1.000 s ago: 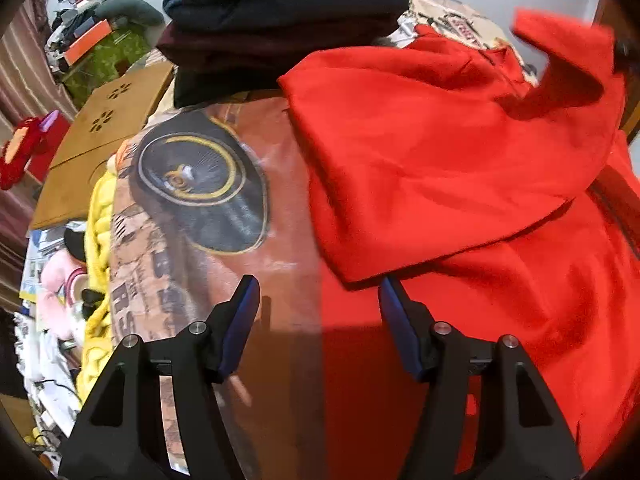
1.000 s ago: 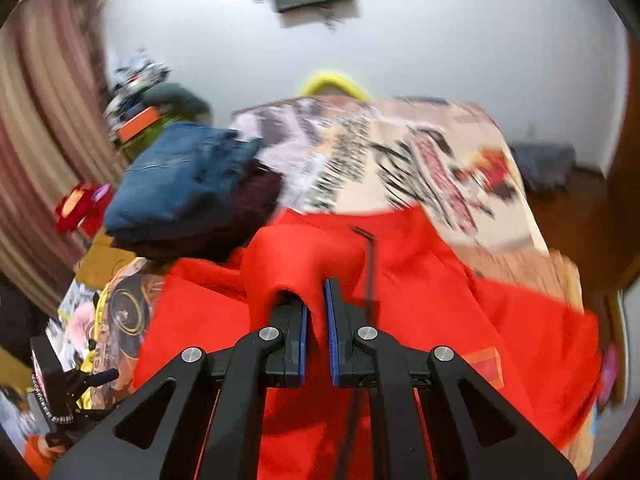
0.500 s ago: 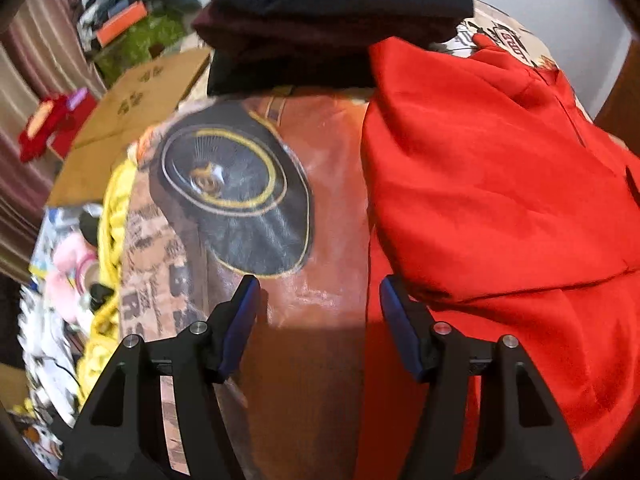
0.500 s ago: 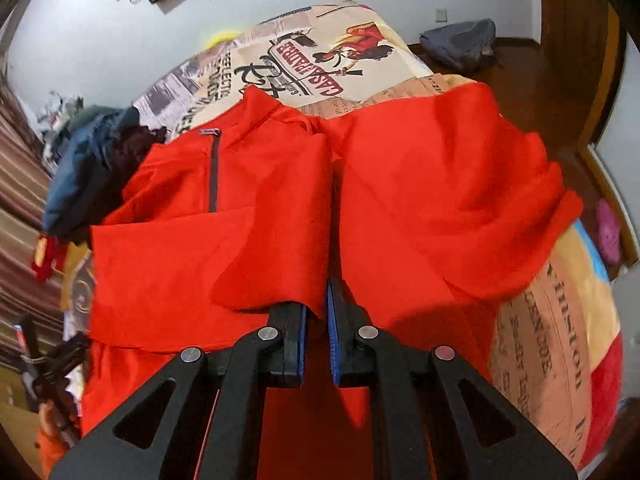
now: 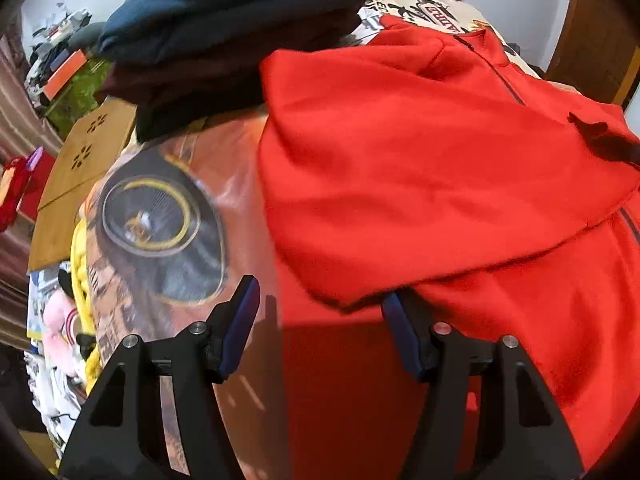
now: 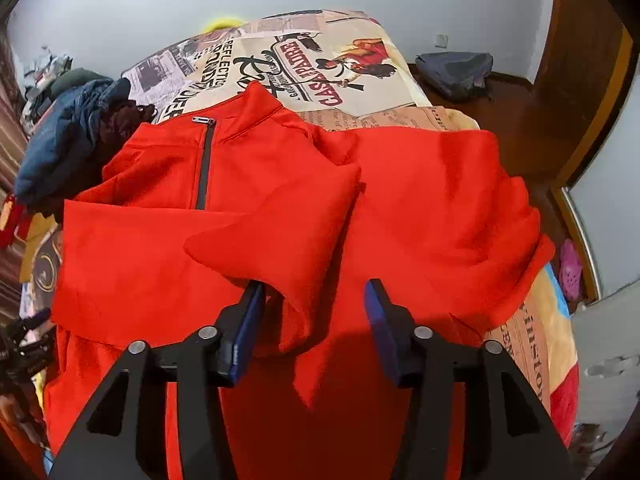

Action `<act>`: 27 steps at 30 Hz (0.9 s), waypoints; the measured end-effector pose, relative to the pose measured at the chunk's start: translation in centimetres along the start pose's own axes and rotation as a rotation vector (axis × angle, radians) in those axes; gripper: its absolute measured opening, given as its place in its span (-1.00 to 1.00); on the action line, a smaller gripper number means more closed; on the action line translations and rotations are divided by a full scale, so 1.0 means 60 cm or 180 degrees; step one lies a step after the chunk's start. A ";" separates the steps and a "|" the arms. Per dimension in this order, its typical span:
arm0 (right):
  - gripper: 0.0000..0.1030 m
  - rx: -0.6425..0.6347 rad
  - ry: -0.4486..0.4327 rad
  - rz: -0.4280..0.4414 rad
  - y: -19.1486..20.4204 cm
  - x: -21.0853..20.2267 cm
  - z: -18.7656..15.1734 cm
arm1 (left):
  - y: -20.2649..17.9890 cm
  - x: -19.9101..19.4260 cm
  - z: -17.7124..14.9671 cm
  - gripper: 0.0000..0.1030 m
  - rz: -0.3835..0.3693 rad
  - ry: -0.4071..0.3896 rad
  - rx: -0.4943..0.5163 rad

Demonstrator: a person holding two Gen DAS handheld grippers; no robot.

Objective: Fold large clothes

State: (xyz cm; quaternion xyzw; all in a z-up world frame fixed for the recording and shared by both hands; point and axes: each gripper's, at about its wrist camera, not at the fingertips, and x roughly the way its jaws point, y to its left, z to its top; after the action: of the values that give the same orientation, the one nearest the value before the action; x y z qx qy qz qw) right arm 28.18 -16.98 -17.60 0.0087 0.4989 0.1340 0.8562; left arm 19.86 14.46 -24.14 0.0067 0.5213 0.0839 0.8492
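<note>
A red zip-neck pullover [image 6: 420, 200] lies front up on the bed, its dark zipper [image 6: 202, 168] toward the far left. One sleeve [image 6: 280, 240] is folded across the chest. Its cuff end lies loose between the jaws of my right gripper [image 6: 314, 284], which are opening; the pads do not press on it. In the left wrist view the pullover [image 5: 420, 160] fills the right side. My left gripper [image 5: 320, 290] hangs open over its near left edge, where a folded flap ends, with nothing gripped.
A stack of folded dark clothes [image 5: 224, 40] sits on the printed bedspread [image 5: 160, 216] just beyond the pullover, also in the right wrist view [image 6: 68, 136]. A wooden board [image 5: 80, 168] lies off the bed's left side. A grey backpack [image 6: 456, 72] rests on the floor.
My right gripper carried the sleeve across the chest and down while shut on it, then parted its jaws and let the cuff go. The left gripper slid sideways toward the pullover's edge, staying open.
</note>
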 end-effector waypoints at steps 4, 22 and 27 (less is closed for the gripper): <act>-0.06 -0.0002 -0.0061 -0.0057 0.004 -0.001 0.013 | 0.012 0.022 0.016 0.35 0.0305 -0.0007 -0.0204; -0.06 0.0963 -0.0288 -0.0079 -0.117 -0.044 -0.023 | 0.090 0.044 -0.004 0.56 0.0033 -0.0004 -0.1025; -0.06 0.0879 -0.0304 -0.0059 -0.132 -0.069 -0.037 | 0.079 0.032 -0.007 0.56 0.0052 0.0070 -0.0862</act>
State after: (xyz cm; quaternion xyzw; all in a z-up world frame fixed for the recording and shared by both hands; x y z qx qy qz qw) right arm 26.08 -25.89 -16.36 0.1281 0.4713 0.0556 0.8708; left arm 19.70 19.39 -25.53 -0.1047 0.5144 0.1605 0.8358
